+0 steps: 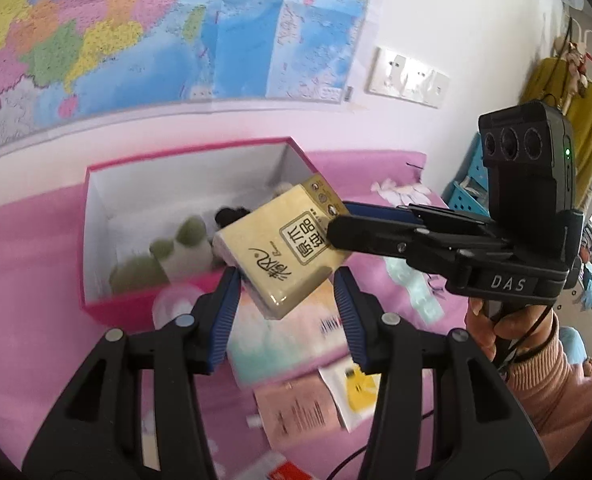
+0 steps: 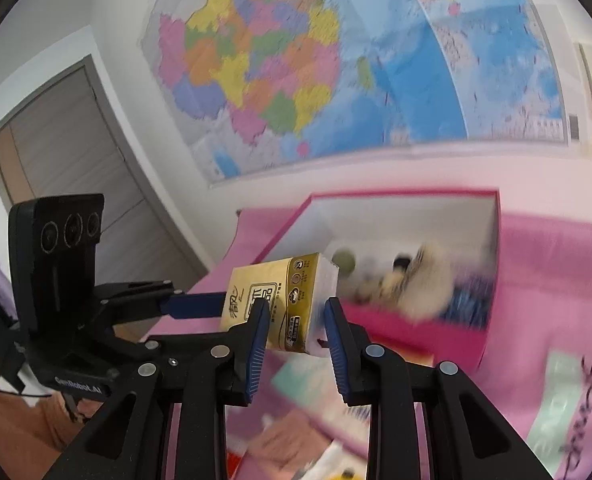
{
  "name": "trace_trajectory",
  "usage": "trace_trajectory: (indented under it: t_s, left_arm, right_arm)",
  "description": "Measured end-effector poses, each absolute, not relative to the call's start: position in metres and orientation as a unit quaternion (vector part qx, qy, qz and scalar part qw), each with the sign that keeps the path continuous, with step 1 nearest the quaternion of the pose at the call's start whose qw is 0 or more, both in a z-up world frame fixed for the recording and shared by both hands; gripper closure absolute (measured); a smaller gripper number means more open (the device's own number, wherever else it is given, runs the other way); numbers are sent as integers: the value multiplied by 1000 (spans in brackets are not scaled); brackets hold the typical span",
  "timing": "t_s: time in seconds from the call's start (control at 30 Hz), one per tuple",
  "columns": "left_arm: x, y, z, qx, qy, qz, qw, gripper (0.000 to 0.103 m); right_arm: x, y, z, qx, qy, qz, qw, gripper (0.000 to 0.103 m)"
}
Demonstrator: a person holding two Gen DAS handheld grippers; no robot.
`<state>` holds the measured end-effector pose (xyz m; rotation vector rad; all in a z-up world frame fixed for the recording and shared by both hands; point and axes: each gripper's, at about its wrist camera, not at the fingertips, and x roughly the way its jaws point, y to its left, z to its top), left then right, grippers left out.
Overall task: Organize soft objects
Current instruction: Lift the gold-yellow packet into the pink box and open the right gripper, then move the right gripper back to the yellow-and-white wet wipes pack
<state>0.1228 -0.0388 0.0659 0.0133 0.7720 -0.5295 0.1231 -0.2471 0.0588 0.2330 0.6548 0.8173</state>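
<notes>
Blue-padded fingers [image 1: 226, 312] of the left gripper [image 1: 288, 276] stand nearest to my left camera. They are spread wide, and the tissue pack [image 1: 280, 248] hangs tilted between and above their tips. One corner is close to the left-hand tip, but I cannot tell if it touches.

I judge that the right gripper [image 2: 296, 312] carries the pack. In the left view it comes in from the side, with one finger over the printed face and the other behind, closed down to the thickness of the pack.

The pack is in the air, over the near wall of the pink box [image 1: 184, 150]. I think it is held there so it can go down inside, beside the plush toys [image 1: 176, 240] that already lie in the box. More packets and papers [image 1: 292, 404] lie on the pink cover [image 1: 24, 280] below, not yet sorted.
</notes>
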Motion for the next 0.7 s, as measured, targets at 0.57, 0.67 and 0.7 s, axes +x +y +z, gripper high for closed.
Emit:
trace_trajectory:
  t_s: [0.57, 0.67, 0.7]
  left_arm:
    - [226, -48, 53, 6, 439, -216, 872, 53]
    - [238, -47, 48, -1, 451, -200, 870, 53]
    - [240, -46, 48, -6, 453, -200, 869, 53]
  right_arm:
    - [233, -232, 40, 137, 351, 336, 863, 74]
    - [242, -230, 37, 136, 354, 322, 867, 72]
    - [245, -230, 36, 139, 356, 316, 868, 72]
